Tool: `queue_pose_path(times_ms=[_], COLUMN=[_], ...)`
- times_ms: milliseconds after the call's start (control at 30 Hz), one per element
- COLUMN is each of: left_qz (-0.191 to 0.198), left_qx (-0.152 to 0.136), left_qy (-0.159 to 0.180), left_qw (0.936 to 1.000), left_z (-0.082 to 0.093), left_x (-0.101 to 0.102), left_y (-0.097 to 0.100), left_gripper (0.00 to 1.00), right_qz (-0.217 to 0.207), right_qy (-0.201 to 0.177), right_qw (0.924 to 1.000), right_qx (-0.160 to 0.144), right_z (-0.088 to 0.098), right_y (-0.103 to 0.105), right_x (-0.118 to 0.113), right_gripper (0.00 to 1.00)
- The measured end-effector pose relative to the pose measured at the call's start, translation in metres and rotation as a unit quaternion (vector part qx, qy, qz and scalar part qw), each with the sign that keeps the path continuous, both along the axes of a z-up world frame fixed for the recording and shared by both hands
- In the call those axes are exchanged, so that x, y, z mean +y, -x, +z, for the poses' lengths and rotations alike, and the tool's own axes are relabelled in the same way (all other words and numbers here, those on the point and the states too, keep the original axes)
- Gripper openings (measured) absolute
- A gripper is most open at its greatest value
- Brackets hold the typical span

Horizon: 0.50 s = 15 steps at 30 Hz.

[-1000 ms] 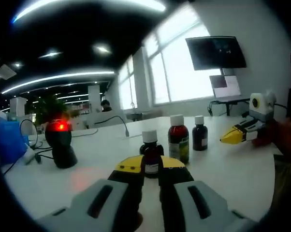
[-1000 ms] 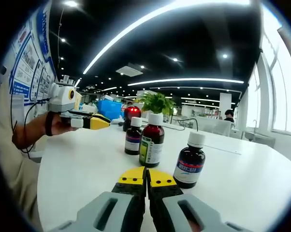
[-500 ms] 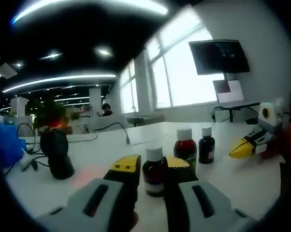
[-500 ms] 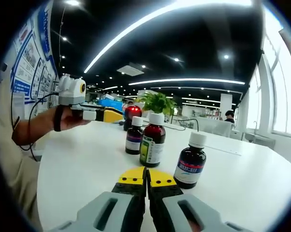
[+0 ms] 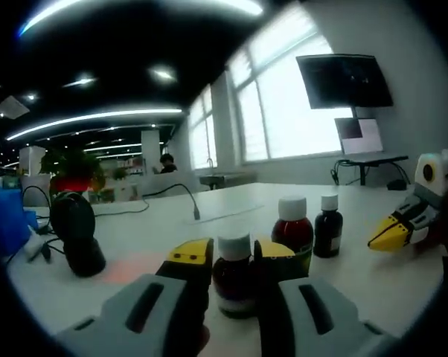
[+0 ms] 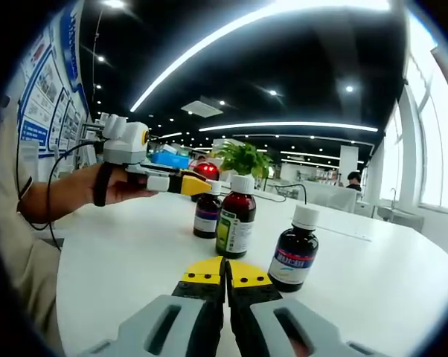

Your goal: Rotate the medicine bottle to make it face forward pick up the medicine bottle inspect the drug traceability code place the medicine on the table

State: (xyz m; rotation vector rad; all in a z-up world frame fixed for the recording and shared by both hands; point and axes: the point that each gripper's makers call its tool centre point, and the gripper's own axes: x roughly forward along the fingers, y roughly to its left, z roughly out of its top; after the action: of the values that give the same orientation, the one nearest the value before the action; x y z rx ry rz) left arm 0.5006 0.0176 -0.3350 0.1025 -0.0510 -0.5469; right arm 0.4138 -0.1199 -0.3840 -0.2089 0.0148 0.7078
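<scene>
A small dark medicine bottle [image 5: 234,277] with a white cap stands on the white table [image 5: 373,279], between the yellow-tipped jaws of my left gripper [image 5: 234,253]. The jaws flank it closely on both sides and stand open. In the right gripper view this same bottle [image 6: 207,216] rests on the table with the left gripper [image 6: 190,184] reaching its cap from the left, held by a person's hand [image 6: 120,186]. My right gripper [image 6: 225,271] hovers low over the table [image 6: 120,253], shut and holding nothing. It also appears at the right of the left gripper view as a yellow tip [image 5: 391,234].
A taller red bottle with a green label [image 6: 234,219] and a dark bottle with a blue label [image 6: 292,256] stand close by. The same two bottles [image 5: 292,232] [image 5: 328,230] sit just behind the left jaws. A black scanner [image 5: 75,234] stands at the left, with cables beside it.
My left gripper has moved forward and opened a little, so the small bottle now sits between its jaws. The scanner's red light no longer shows. My right gripper has stayed still and shut.
</scene>
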Motion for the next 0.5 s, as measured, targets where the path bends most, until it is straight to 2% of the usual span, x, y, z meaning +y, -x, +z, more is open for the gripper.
queue_pose_path(times_ms=[233, 500], left_qz=[0.012, 0.009], left_qx=[0.002, 0.004], left_qy=[0.004, 0.007], left_qw=[0.9999, 0.9999], left_z=[0.000, 0.001], left_x=[-0.003, -0.007], left_y=[-0.006, -0.010], left_gripper=[0.15, 0.14], right_qz=[0.001, 0.002], right_qy=[-0.001, -0.001], right_qw=[1.0000, 1.0000], right_qx=[-0.001, -0.002], right_z=[0.001, 0.001], right_y=[0.002, 0.002], right_x=[0.001, 0.002], right_gripper=[0.00, 0.00])
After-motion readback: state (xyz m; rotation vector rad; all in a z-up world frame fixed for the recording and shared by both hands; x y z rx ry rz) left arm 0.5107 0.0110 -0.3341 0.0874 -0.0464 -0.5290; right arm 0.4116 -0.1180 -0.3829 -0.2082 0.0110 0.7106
